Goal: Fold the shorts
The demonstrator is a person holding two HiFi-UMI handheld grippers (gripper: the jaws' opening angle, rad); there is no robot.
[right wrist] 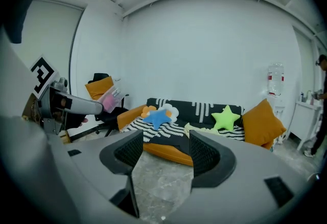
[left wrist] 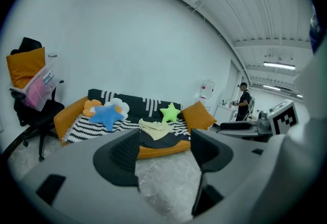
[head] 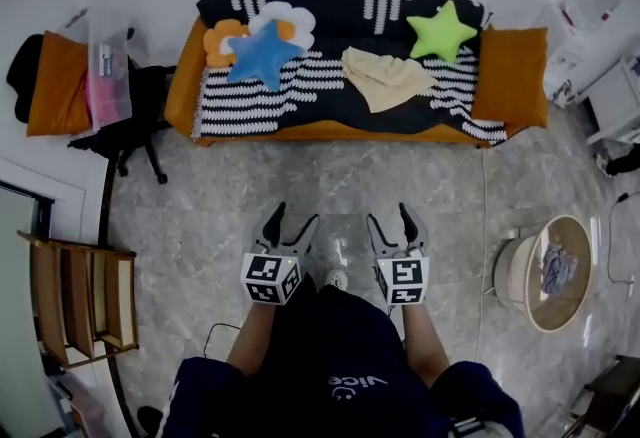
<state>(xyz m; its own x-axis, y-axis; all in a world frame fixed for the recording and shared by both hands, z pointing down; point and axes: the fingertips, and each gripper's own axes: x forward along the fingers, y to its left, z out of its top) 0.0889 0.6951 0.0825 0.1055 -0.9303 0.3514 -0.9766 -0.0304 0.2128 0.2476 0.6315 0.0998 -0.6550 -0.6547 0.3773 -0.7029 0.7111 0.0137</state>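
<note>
Lying on sofa (head: 330, 132) beside green star cushion (head: 441, 31): shorts (head: 385, 78); left gripper (head: 295, 217), right gripper (head: 390, 216) released, empty

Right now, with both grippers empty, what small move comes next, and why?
Probably carry both grippers forward to the sofa: the pale yellow shorts lie crumpled on it, across the floor from the left gripper and the right gripper, whose jaws stand open with nothing between them.

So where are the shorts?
In the head view, the pale yellow shorts lie on the sofa, right of its middle, between the blue star cushion and the green star cushion.
</note>
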